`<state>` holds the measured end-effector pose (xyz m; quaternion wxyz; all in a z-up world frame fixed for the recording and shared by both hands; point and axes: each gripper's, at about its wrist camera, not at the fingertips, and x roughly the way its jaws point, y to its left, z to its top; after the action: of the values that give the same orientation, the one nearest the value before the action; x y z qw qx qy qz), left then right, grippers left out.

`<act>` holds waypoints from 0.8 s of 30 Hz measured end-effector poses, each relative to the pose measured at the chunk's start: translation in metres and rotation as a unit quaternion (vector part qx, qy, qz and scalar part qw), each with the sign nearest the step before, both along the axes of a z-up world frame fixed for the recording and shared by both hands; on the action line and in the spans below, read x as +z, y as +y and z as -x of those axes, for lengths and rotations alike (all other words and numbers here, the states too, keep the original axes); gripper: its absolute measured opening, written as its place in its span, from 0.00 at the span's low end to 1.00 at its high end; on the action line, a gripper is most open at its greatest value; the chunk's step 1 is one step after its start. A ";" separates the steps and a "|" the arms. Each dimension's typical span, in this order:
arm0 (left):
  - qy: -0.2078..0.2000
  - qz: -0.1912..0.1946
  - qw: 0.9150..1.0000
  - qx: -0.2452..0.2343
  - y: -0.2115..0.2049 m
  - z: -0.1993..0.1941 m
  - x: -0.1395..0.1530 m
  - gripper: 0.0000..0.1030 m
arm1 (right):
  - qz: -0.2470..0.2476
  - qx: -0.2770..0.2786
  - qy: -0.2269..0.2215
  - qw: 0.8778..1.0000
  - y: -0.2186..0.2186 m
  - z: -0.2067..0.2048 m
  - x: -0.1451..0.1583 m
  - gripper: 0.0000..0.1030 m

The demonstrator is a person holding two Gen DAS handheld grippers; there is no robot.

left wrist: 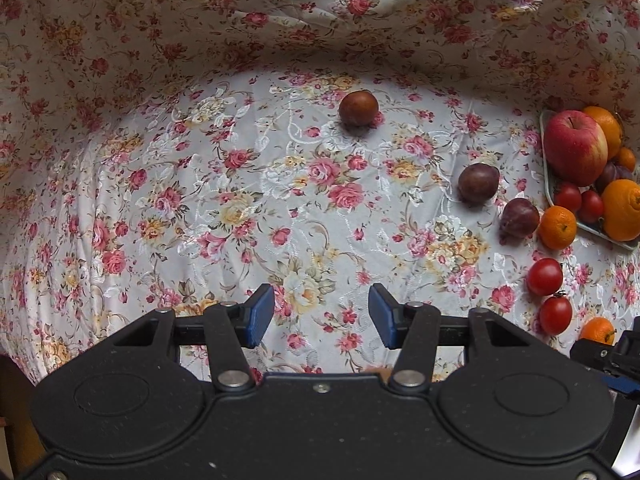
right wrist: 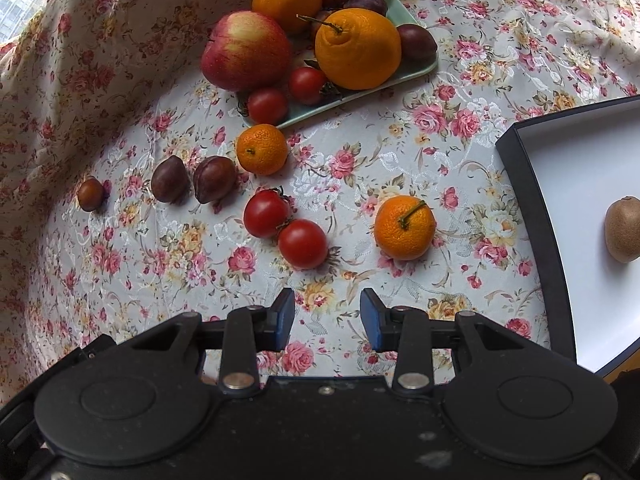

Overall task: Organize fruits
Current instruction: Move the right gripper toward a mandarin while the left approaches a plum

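From the left wrist camera, the left gripper point(left wrist: 321, 316) pointed down at a tabletop point(left wrist: 200, 208) covered in a floral cloth. Its blue pads stood moderately apart with only cloth between them, holding nothing. A small brown fruit point(left wrist: 358, 107) lay alone straight ahead of it, well apart. Two dark plums point(left wrist: 479, 182) sat further to the right. Beyond them, at the frame's right edge, was a pale green tray point(left wrist: 550, 184) heaped with an apple point(left wrist: 576, 147) and oranges. Loose tomatoes point(left wrist: 544, 276) lay below the tray.

From the right wrist camera, the right gripper point(right wrist: 327, 320) also pointed down, its pads apart and empty. Two tomatoes point(right wrist: 303, 243) touching each other lay just ahead and slightly left of the gap. A stemmed mandarin point(right wrist: 405, 227) lay ahead and to the right, about as near. A dark-rimmed box point(right wrist: 532, 216) with a white floor sat at the right edge, holding a kiwi point(right wrist: 624, 229). The tray point(right wrist: 416, 72) of fruit stood further ahead.

Judging by position, the right gripper was much nearer the loose tomatoes and mandarin, with the box just beside them. The left gripper was better placed for the lone brown fruit.
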<state>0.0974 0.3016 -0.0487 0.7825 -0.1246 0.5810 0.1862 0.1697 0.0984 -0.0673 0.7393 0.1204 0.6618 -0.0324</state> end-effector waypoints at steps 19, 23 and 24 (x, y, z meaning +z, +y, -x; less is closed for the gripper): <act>-0.033 0.007 0.999 0.007 0.034 -0.102 -0.014 0.57 | -0.009 0.003 -0.090 0.996 -0.001 -0.009 0.031 0.36; -0.038 0.004 0.999 -0.003 0.035 -0.127 -0.024 0.57 | -0.015 0.001 -0.078 0.997 -0.004 -0.009 0.026 0.36; -0.037 0.002 0.999 -0.005 0.035 -0.131 -0.027 0.57 | -0.019 -0.001 -0.075 0.997 -0.004 -0.009 0.025 0.36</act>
<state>0.2282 0.3367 -0.0758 0.8042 -0.1298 0.5524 0.1764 0.1787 0.0941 -0.0421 0.7843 0.1367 0.6050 -0.0116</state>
